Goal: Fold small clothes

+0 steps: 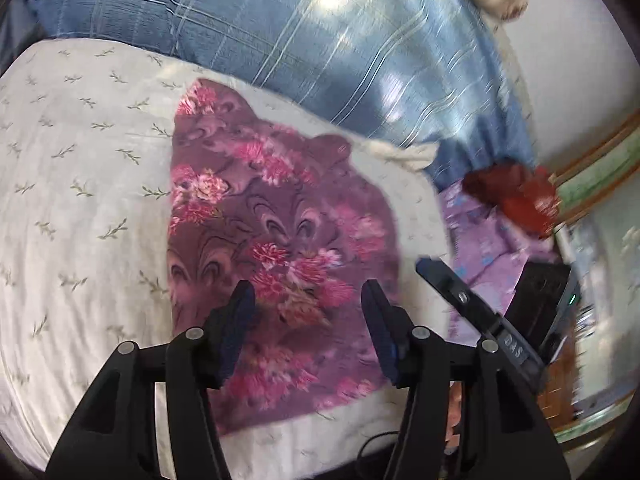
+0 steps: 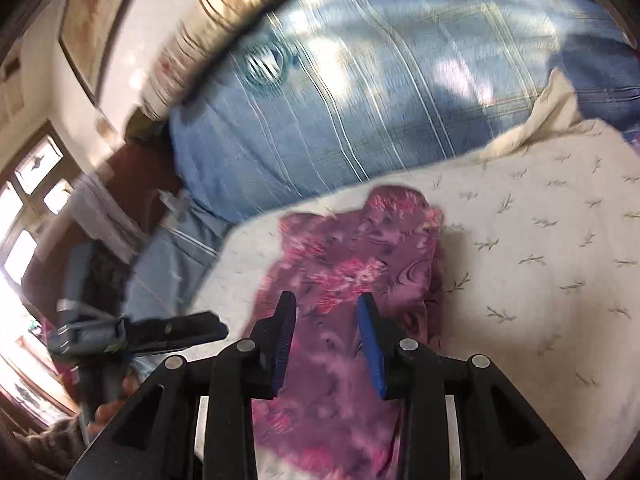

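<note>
A small purple garment with pink flowers [image 1: 276, 236] lies flat on the white leaf-print bedsheet [image 1: 80, 184]. My left gripper [image 1: 308, 296] is open and empty, hovering above the garment's near part. In the right wrist view the same garment [image 2: 352, 272] lies folded lengthwise on the sheet [image 2: 540, 260]. My right gripper [image 2: 328, 308] is open and empty above its near half. The other gripper shows at the right of the left wrist view [image 1: 460, 296] and at the left of the right wrist view [image 2: 160, 332].
A blue striped pillow [image 1: 320, 48] lies along the far side of the bed. A lilac cloth [image 1: 488, 240] and a red cloth [image 1: 516, 196] lie off the bed's right side. A window [image 2: 28, 216] and wooden furniture are at the left of the right wrist view.
</note>
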Demonstrator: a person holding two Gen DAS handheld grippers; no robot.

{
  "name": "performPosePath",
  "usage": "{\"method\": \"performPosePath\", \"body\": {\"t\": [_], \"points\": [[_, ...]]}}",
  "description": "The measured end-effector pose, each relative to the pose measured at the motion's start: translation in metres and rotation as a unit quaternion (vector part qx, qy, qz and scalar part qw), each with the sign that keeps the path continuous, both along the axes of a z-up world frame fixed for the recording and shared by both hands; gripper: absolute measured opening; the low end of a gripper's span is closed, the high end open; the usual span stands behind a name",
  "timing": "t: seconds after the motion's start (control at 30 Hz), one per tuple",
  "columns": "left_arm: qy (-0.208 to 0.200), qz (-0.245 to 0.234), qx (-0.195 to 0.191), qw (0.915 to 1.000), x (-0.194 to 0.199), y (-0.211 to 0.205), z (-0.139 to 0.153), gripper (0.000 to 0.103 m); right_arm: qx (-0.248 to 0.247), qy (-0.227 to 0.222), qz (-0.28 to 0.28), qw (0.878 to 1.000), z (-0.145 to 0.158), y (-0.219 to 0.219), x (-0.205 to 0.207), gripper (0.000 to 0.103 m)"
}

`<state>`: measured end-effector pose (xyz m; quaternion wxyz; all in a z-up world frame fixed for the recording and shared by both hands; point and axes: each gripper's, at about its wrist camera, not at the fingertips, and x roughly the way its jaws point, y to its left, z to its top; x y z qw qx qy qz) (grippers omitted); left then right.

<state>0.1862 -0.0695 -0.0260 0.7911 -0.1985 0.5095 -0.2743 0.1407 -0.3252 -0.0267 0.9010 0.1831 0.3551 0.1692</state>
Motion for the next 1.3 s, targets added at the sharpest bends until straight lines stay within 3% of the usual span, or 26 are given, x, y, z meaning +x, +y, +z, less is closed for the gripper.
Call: {"method": "performPosePath", "body": {"t": [0.07,0.1,0.13,0.2,0.27,0.37,0.43,0.5,0.53,0.57,0.63,0.7,0.77,0.83,0.97,1.13,1.17,1.3], "points": [[0.018,0.001,0.031,0.9994,0.011,-0.009,-0.029,0.053,-0.052,0.050,-0.019,0.997,-0.035,0.004,0.028,0.023],[0.028,-0.004,0.035,0.9990,0.015,-0.012,-0.041,0.052,-0.048,0.079,-0.019,0.996,-0.054,0.001,0.036,0.023],[0.032,-0.005,0.040,0.9987,0.018,-0.011,-0.046,0.042,-0.002,0.076,-0.027,0.997,-0.060,-0.010,0.038,0.023],[0.025,-0.012,0.014,0.9995,0.016,-0.003,-0.034,0.041,0.024,0.089,-0.029,0.995,-0.051,-0.018,0.039,0.022],[-0.004,-0.020,-0.008,0.9998,0.018,0.003,-0.014,0.043,0.052,0.052,-0.027,0.997,-0.029,-0.026,0.037,0.027],[-0.051,0.012,0.014,0.9986,0.036,0.004,0.007,0.061,0.049,0.030,-0.037,0.998,-0.013,-0.031,0.054,0.027],[-0.034,0.018,0.024,0.9990,0.055,-0.003,-0.005,0.060,0.026,0.043,-0.042,0.998,-0.020,-0.027,0.071,0.027],[0.003,0.022,0.043,0.9989,0.074,-0.013,-0.029,0.060,-0.029,0.107,-0.053,0.992,-0.051,-0.020,0.095,0.027],[0.021,0.019,0.049,0.9984,0.081,-0.017,-0.044,0.060,-0.028,0.120,-0.051,0.991,-0.064,-0.021,0.100,0.027],[0.020,0.021,0.053,0.9982,0.083,-0.021,-0.050,0.060,-0.017,0.100,-0.059,0.993,-0.063,-0.024,0.100,0.026],[0.000,0.018,0.072,0.9972,0.076,-0.025,-0.040,0.060,-0.013,0.111,-0.063,0.992,-0.055,-0.025,0.101,0.027],[-0.017,0.005,0.080,0.9966,0.064,-0.027,-0.028,0.060,-0.005,0.102,-0.062,0.993,-0.045,-0.026,0.089,0.029],[-0.032,0.006,0.090,0.9954,0.050,-0.020,-0.019,0.061,-0.007,0.094,-0.058,0.994,-0.034,-0.027,0.071,0.047],[-0.054,0.018,0.116,0.9917,0.029,-0.011,-0.011,0.061,-0.008,0.080,-0.051,0.996,-0.026,-0.025,0.041,0.055],[-0.060,0.032,0.152,0.9860,-0.004,0.001,-0.010,0.061,-0.034,0.071,-0.043,0.996,-0.025,-0.019,-0.010,0.056],[-0.072,0.035,0.205,0.9754,-0.031,-0.002,-0.020,0.061,-0.079,0.119,-0.040,0.989,-0.065,-0.011,-0.042,0.056],[-0.073,0.032,0.212,0.9740,-0.035,-0.003,-0.022,0.061,-0.084,0.101,-0.044,0.990,-0.064,-0.009,-0.050,0.056],[-0.079,0.025,0.224,0.9712,-0.046,-0.007,-0.024,0.061,-0.088,0.100,-0.044,0.990,-0.050,-0.005,-0.058,0.056]]}}
